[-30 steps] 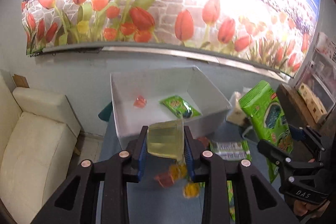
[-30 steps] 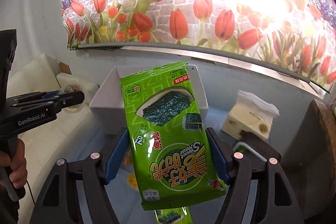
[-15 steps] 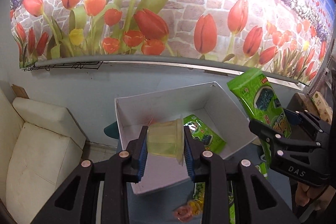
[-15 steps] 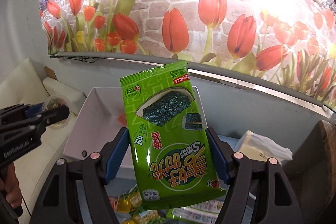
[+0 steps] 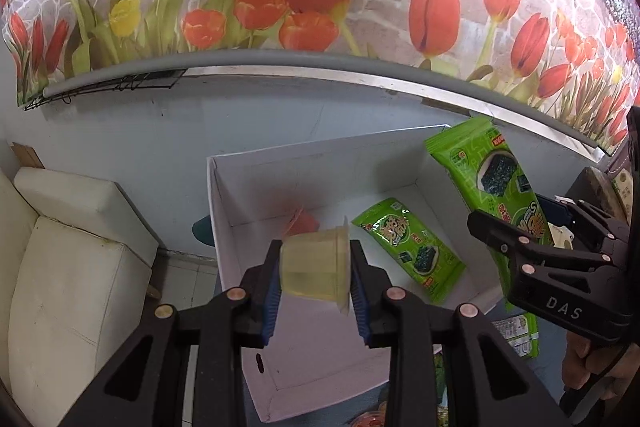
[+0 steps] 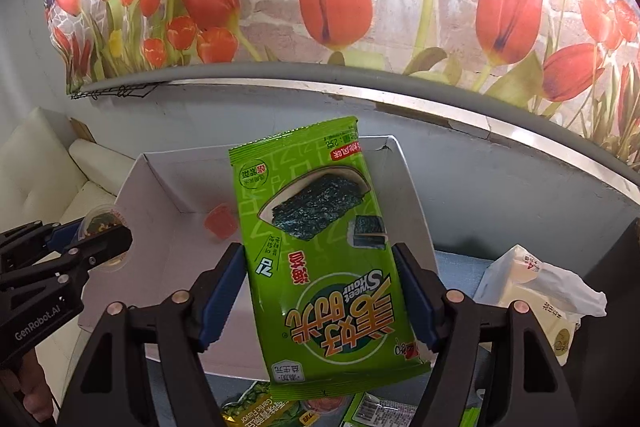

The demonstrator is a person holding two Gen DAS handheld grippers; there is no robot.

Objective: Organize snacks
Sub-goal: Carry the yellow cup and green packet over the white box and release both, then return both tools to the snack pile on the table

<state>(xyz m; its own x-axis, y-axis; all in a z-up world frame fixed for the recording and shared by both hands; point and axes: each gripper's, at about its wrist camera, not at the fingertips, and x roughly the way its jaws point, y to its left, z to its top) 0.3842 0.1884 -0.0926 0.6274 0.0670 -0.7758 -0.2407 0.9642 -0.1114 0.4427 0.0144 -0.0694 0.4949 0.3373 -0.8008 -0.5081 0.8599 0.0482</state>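
Two grippers over one white box (image 5: 224, 211) — left gripper (image 5: 316, 277) pinching one jelly cup (image 5: 314, 267), right gripper (image 6: 320, 291) clamping one seaweed packet (image 6: 320, 247).

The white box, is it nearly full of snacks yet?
Not yet. In the white box lie one green seaweed packet and one red jelly cup. The left gripper holds a yellow jelly cup over the box; the right gripper holds a big seaweed packet. More snacks wait outside it.
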